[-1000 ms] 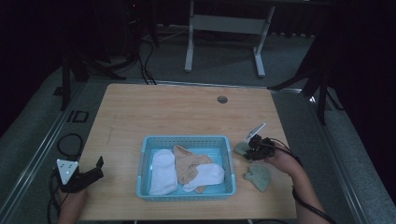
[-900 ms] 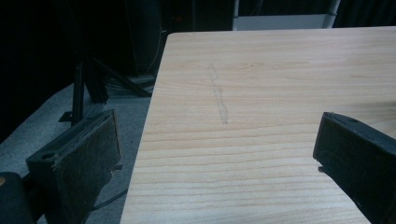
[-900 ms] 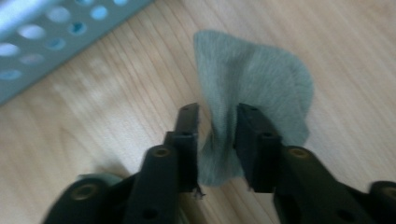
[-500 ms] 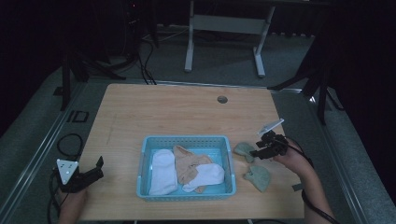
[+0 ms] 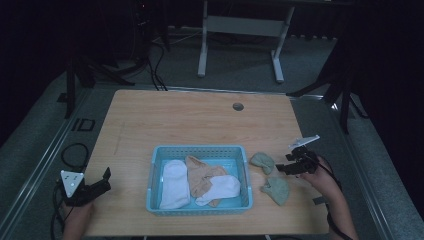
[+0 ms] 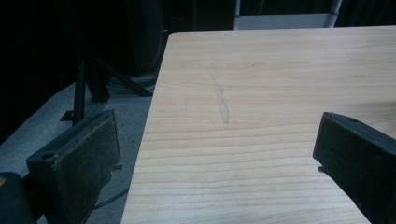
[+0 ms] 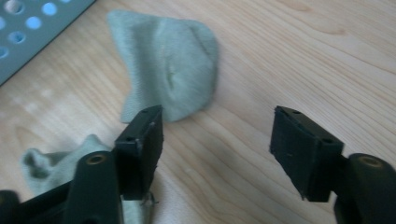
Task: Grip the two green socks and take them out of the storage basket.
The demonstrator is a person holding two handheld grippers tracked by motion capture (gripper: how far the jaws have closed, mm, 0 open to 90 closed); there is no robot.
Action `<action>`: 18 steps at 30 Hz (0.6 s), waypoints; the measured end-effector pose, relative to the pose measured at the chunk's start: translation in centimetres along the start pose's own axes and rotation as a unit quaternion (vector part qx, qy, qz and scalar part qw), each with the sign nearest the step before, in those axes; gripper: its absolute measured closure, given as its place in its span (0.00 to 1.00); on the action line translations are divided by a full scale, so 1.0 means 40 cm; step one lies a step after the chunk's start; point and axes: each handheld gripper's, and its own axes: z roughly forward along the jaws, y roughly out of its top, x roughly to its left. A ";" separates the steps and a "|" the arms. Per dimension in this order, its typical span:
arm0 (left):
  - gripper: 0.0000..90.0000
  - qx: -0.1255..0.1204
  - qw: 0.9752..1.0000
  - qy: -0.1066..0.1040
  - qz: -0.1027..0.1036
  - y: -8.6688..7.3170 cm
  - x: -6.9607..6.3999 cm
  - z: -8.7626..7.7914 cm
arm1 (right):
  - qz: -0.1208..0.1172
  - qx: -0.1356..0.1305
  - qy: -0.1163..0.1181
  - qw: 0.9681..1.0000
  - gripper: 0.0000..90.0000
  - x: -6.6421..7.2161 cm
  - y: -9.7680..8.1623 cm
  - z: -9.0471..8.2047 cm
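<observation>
From above, the right gripper (image 5: pixel 289 166) sits just right of two green socks (image 5: pixel 263 161) lying on the worktop (image 5: pixel 200 120) beside a blue basket (image 5: pixel 153 170). The left gripper (image 5: pixel 102 181) rests spread at the worktop's left edge. In the right gripper view, its jaws, which have just been opening, stand apart with nothing between them.

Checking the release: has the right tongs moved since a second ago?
Yes. The right tongs have backed rightward from the basket, jaws just opened, nothing between them; both green socks lie on the table.
</observation>
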 end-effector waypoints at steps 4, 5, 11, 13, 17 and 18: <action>0.00 0.000 1.000 0.000 0.000 0.000 0.000 0.000 | 0.036 -0.028 -0.019 0.999 0.32 -0.015 -0.032 0.000; 0.00 0.000 1.000 0.000 0.000 0.000 0.000 0.000 | 0.045 -0.033 -0.022 0.998 0.29 -0.019 -0.039 0.001; 0.00 0.001 1.000 0.000 0.000 0.000 0.000 0.000 | 0.083 -0.076 -0.050 0.992 0.24 -0.039 -0.084 -0.002; 0.00 0.001 1.000 0.000 0.000 0.000 0.000 0.000 | 0.094 -0.094 -0.055 0.990 0.20 -0.044 -0.099 -0.007; 0.00 0.001 1.000 0.000 0.000 0.000 0.000 0.000 | 0.110 -0.115 -0.056 0.986 0.14 -0.050 -0.126 -0.012; 0.00 0.000 1.000 0.000 0.000 0.000 0.000 0.000 | 0.110 -0.110 -0.062 0.986 0.13 -0.050 -0.132 -0.010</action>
